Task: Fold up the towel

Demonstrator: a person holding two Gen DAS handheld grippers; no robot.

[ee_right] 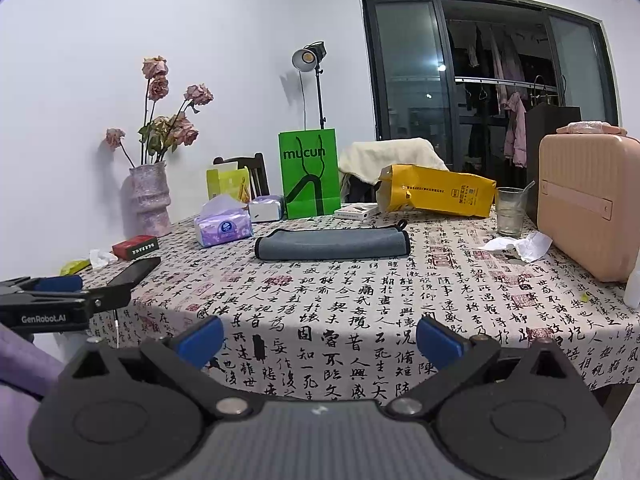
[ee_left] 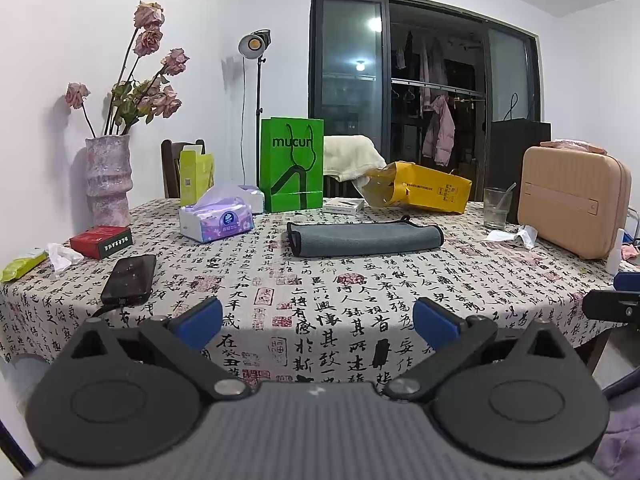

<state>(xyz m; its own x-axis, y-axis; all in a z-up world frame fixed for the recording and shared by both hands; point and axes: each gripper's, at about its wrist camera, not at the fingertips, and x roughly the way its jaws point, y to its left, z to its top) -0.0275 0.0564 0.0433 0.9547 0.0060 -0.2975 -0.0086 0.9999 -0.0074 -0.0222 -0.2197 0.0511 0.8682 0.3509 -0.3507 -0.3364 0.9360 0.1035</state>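
Note:
A grey towel (ee_left: 365,239) with black trim lies folded into a long flat strip on the calligraphy tablecloth (ee_left: 320,292), past mid-table; it also shows in the right wrist view (ee_right: 332,243). My left gripper (ee_left: 318,320) is open and empty, held back at the near table edge, well short of the towel. My right gripper (ee_right: 319,339) is open and empty, also at the near edge. The left gripper shows from the side in the right wrist view (ee_right: 60,294). The right gripper's tip shows at the right edge of the left wrist view (ee_left: 614,300).
A black phone (ee_left: 130,279) lies near left. A tissue pack (ee_left: 216,220), a red box (ee_left: 101,241), a vase of dried roses (ee_left: 108,180), a green bag (ee_left: 291,164), a yellow bag (ee_left: 424,188), a glass (ee_left: 497,208) and a beige case (ee_left: 572,200) ring the towel.

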